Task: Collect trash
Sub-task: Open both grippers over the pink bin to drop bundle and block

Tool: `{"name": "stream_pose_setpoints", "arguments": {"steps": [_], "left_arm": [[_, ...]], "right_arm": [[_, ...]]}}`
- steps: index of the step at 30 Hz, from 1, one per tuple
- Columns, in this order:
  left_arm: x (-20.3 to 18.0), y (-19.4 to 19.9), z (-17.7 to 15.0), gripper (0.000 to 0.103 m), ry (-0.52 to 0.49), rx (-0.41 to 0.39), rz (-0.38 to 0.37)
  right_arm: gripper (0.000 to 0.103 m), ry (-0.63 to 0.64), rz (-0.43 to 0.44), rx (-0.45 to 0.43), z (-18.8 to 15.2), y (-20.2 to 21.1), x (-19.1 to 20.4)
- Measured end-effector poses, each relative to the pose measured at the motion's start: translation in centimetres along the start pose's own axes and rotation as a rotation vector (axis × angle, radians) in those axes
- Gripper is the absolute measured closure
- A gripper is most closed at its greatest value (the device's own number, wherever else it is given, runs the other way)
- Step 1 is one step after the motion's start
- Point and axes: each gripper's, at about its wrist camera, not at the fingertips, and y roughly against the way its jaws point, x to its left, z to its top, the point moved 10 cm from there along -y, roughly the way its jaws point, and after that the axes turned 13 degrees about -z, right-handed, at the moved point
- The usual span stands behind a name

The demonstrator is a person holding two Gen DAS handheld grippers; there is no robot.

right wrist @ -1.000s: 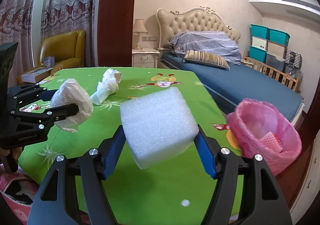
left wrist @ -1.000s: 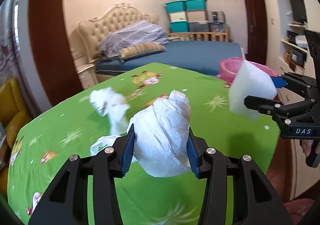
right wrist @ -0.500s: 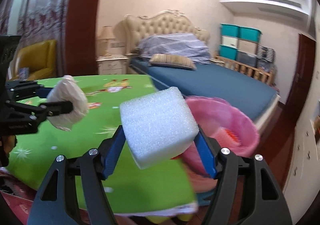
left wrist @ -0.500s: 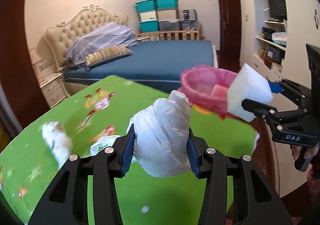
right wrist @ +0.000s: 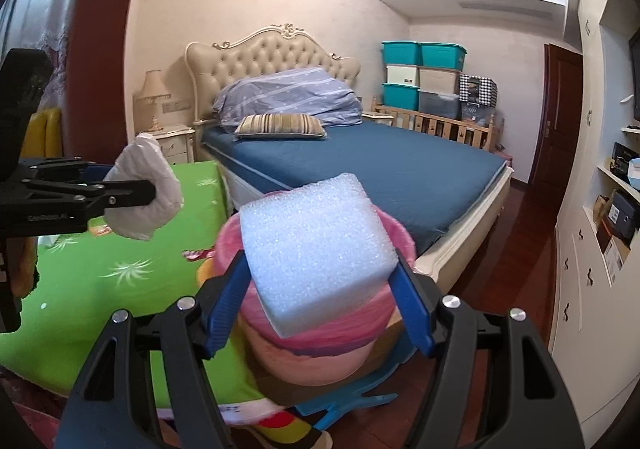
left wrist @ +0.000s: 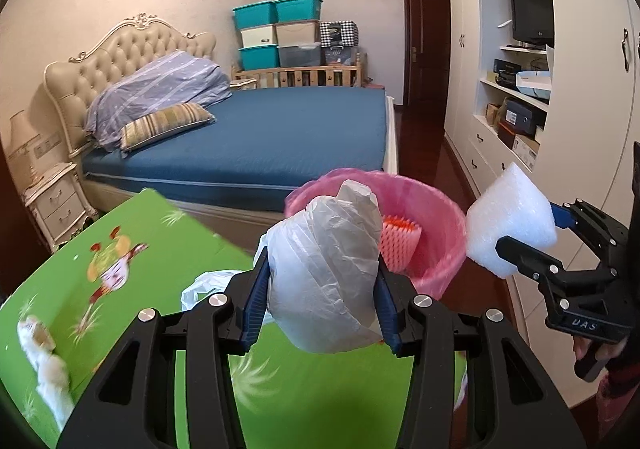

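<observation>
Trash held over the pink bin

A crumpled white plastic bag (left wrist: 324,269) and a white foam block (right wrist: 316,249) hang just beside the pink-lined bin (left wrist: 436,233); an orange foam net (left wrist: 400,245) lies inside it.

Both grippers swing right, off the green table (left wrist: 120,273) toward the pink bin (left wrist: 432,217). Left gripper (left wrist: 320,289) view: bin goes from far right edge to dead ahead, just behind the plastic wad (left wrist: 324,273); crumpled tissue (left wrist: 44,361) slides to near-left corner. Right gripper (right wrist: 320,281) view: bin moves from right side to directly under the foam block (right wrist: 316,249), rim mostly hidden behind it. Table now only on the left.
</observation>
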Motion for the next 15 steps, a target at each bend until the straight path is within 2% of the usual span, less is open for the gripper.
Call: {"name": "stream_pose_setpoints", "arguments": {"steps": [9,11,12,15], "left_arm": [[-0.1,-6.0,3.3,0.058,0.045,0.009,-0.058],[-0.4,-7.3,4.2,0.047,0.045,0.012,-0.095],[-0.5,-7.8,4.7,0.038,0.038,0.006,-0.098],[0.4,-8.1,6.1,0.021,0.029,-0.038,-0.042]], "right_arm": [[0.036,-0.030,-0.015,0.001,1.4,-3.2,-1.4],[0.035,-0.028,-0.014,-0.004,1.7,-3.5,-1.3],[0.035,-0.028,-0.014,-0.005,1.8,-3.7,-1.3],[0.035,-0.025,-0.012,0.000,1.9,-4.6,-1.0]]}}
